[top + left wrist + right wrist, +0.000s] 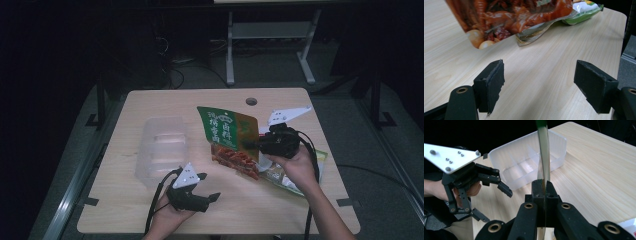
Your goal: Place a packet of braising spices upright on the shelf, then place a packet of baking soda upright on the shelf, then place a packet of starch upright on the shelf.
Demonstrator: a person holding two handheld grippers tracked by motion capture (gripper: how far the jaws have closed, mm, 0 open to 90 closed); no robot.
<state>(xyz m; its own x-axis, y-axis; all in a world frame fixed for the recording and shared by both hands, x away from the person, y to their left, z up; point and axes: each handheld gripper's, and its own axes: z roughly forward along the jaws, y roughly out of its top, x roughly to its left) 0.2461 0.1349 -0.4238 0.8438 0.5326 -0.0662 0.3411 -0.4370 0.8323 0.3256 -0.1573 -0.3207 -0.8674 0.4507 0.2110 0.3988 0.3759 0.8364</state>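
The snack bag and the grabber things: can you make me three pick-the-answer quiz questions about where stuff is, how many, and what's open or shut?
1. Where is the clear plastic box?
A. Left of the snack bag
B. On top of the snack bag
C. On the floor

2. How many grippers are at the table?
A. One
B. Two
C. Four

3. How are the left gripper's jaws?
A. Shut on the bag
B. Shut on the box
C. Open, holding nothing

Answers:
1. A, the high view shows the box left of the snack bag.
2. B, the left gripper and the right gripper, one in each hand.
3. C, the left gripper view shows wide jaws with bare table between; the right gripper pinches the bag's edge.
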